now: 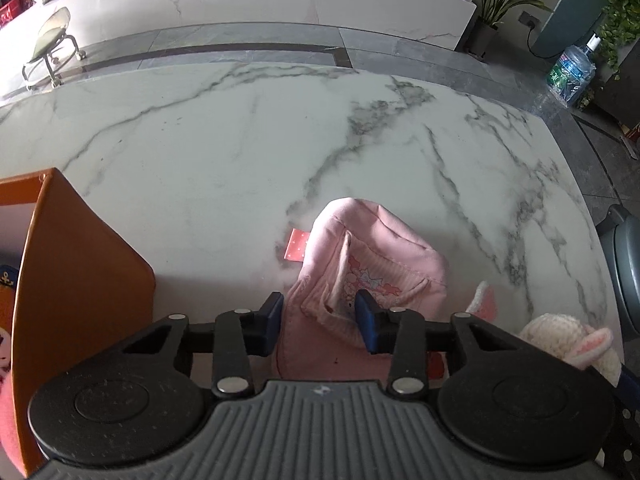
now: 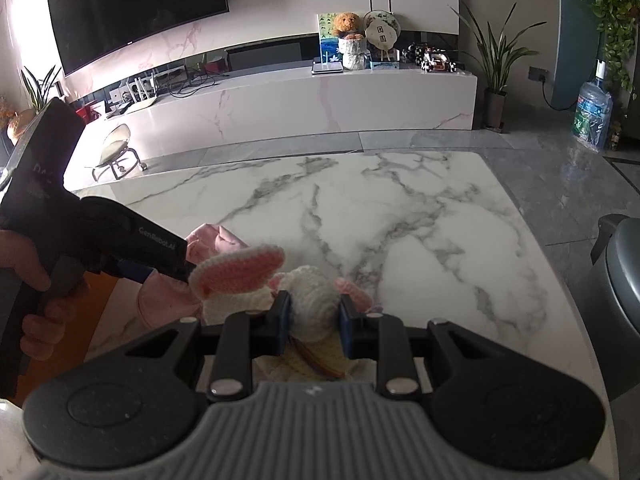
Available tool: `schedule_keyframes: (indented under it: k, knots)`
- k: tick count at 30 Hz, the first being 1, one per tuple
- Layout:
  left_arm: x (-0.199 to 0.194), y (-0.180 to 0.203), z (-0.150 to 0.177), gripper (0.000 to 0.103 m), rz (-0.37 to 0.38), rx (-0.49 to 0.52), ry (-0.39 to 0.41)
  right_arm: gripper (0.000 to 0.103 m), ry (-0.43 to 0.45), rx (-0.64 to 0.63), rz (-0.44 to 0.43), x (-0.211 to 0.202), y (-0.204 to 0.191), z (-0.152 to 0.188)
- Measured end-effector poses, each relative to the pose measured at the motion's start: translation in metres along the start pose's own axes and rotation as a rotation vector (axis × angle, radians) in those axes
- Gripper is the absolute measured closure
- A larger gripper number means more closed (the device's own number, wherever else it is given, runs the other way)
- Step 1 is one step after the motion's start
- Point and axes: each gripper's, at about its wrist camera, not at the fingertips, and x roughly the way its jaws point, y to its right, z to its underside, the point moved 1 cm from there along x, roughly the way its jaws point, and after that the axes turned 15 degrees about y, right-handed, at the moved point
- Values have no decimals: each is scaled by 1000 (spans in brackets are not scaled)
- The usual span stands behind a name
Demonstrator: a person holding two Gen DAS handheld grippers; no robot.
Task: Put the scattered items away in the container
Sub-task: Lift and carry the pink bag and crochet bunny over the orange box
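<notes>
A pink garment [image 1: 372, 256] with a cartoon print stands bunched on the marble table [image 1: 200, 140]. My left gripper [image 1: 320, 322] is closed onto its near folds, with blue pads on either side of the fabric. A small red tag [image 1: 296, 244] pokes out beside it. The orange container [image 1: 80, 260] stands open to the left, with several items inside. My right gripper [image 2: 314, 320] is shut on a white crochet bunny [image 2: 312, 292] with pink ears, just right of the pink garment [image 2: 168, 300]. The bunny [image 1: 560, 336] also shows at the left view's lower right.
A hand [image 2: 28, 280] holds the left tool's black housing [image 2: 100, 224] at the left. A grey chair [image 2: 620, 300] stands off the table's right edge. Beyond the far edge lie a grey floor, a stool [image 2: 116, 152], a white TV cabinet and a water bottle [image 2: 594, 116].
</notes>
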Motion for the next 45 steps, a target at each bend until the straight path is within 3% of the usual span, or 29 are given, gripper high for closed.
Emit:
schedule_keyframes:
  k: [3,7,17,26,38,45]
  knots:
    - [-10,1,0,75,20,-10,16,76,1,-9,1,-4,-2,0]
    - [-34,5,3,78,40,-18,57,76,9,-22,8,-13,-4,-3]
    - [-116,8,21,79,79,-39,171,76,45,-45,36,-52,-10,-7]
    - [-185,-3,25,79,52,-25,294,76,122,-75,36,-100,-29,-24]
    - [-262,-52,20,79,-16,-38,418,76,238,-130,-78,-145,-93,-54]
    - [-296,-99,17,79,-99,-46,461,76,288,-163,-178,-155,-145,-74]
